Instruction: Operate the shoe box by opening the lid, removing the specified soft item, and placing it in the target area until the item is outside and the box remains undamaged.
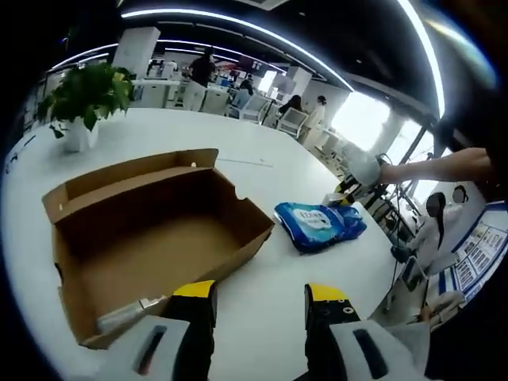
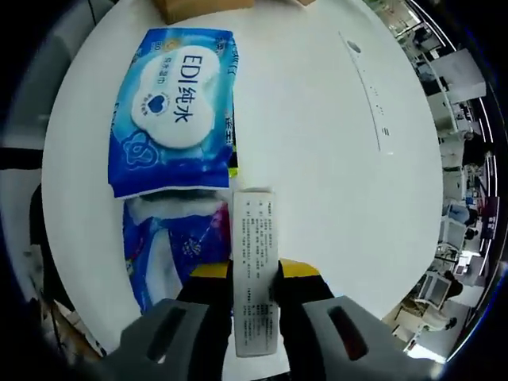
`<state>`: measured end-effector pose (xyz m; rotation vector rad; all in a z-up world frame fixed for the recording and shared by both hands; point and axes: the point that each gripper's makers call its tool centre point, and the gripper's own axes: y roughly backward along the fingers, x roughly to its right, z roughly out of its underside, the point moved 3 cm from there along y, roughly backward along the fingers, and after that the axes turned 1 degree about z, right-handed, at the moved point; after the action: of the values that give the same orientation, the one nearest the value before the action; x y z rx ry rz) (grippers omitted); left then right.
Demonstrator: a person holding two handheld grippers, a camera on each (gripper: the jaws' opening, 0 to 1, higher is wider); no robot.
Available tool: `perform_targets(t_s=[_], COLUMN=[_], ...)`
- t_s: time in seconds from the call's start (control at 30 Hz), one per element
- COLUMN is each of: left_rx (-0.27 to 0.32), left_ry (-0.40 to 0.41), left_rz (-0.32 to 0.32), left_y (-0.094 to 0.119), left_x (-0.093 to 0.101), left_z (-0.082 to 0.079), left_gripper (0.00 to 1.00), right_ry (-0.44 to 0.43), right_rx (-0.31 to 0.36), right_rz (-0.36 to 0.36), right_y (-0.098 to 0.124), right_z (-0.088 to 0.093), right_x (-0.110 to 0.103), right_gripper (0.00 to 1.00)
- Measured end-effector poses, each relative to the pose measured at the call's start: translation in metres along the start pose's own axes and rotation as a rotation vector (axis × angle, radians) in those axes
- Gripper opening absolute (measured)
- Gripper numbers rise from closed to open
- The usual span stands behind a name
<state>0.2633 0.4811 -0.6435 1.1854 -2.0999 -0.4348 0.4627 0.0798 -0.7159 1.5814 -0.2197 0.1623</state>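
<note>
The brown cardboard shoe box [image 1: 151, 238] lies open on the white table [image 1: 262, 167], with a small clear wrapper in its near corner. To its right lies a blue soft wipes pack [image 1: 321, 225], outside the box. My left gripper [image 1: 260, 294] is open over the table just in front of the box, holding nothing. In the right gripper view the blue wipes pack [image 2: 178, 107] reads "EDI" and a second blue pack [image 2: 171, 246] lies beside it. My right gripper [image 2: 254, 274] is shut on a narrow white printed pack [image 2: 254, 238]. A gloved hand [image 1: 365, 167] holds the right gripper [image 1: 347, 190] at the packs' far end.
A potted plant [image 1: 83, 99] stands at the table's far left. The table edge [image 1: 381, 262] runs close beyond the packs. A thin strip [image 2: 369, 87] lies on the table. A box corner [image 2: 202, 8] is beyond the packs. People sit at desks [image 1: 206, 79] in the background.
</note>
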Motion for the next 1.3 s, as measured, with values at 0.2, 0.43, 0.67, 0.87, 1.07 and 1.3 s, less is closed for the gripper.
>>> perform_targets(t_s=[0.2,0.43,0.67,0.87,1.07,1.3], left_rx=[-0.003,-0.005,-0.006,-0.003,0.010,0.013], left_ry=[0.003,0.004,-0.003,-0.007,-0.017,-0.028], left_rz=[0.001,-0.002,-0.001,-0.001,0.009,0.034], left_y=[-0.001,-0.001,-0.001,0.000,0.000,-0.002], left_x=[0.001,-0.001,-0.002,-0.001,0.003,0.009], left_z=[0.002,0.001,-0.001,-0.004,-0.009,-0.009], left_gripper=[0.44,0.44,0.44,0.44,0.44,0.44], right_ry=[0.009,0.018,0.023,0.027,0.015,0.009], right_rx=[-0.001,-0.011,-0.017,-0.031,-0.027,-0.033], right_rz=[-0.004,-0.011,-0.010,-0.013,0.020,0.060], right_y=[-0.005,-0.008,-0.009,-0.008,0.002,0.017], right_z=[-0.002,0.001,0.004,0.005,0.007,0.014], right_x=[0.000,-0.001,0.002,-0.001,0.002,-0.002], right_gripper=[0.19,0.18,0.18,0.20,0.23,0.23])
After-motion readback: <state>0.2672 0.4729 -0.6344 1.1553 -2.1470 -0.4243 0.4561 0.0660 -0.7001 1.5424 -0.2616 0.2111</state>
